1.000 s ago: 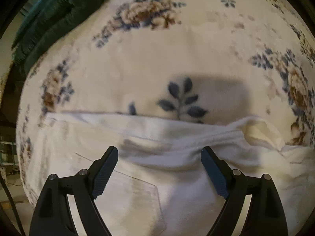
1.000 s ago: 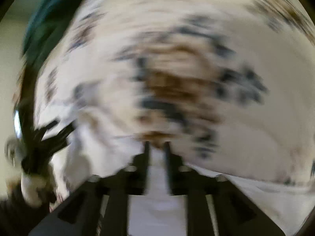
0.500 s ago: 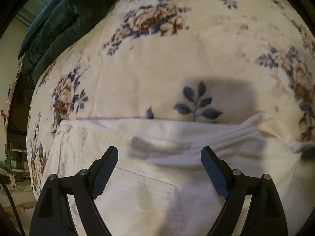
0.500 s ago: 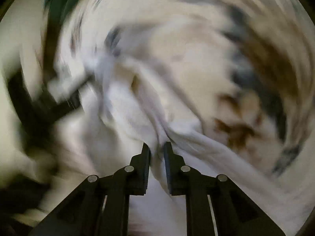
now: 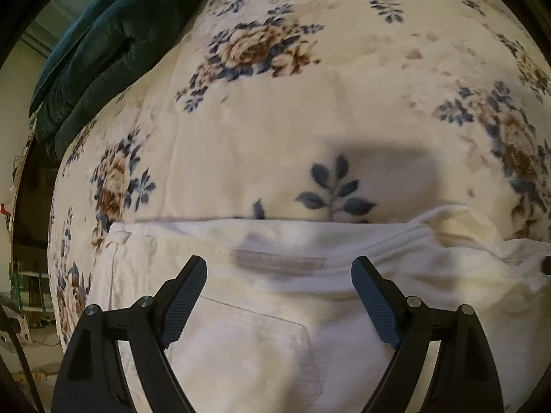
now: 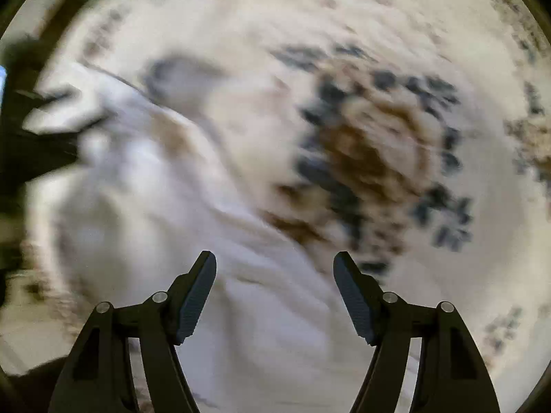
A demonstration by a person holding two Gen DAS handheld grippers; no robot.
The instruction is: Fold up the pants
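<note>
The white pants (image 5: 261, 313) lie spread on a cream blanket printed with blue and brown flowers (image 5: 310, 120), their straight upper edge running level across the left wrist view. A stitched back pocket (image 5: 255, 347) faces up on smooth cloth, while to the right the fabric is folded over and rumpled, showing a cream inner lining (image 5: 461, 223). In the blurred right wrist view the same white cloth (image 6: 193, 227) runs in loose ridges from the upper left down to the bottom middle, bunched and uneven rather than flat.
</note>
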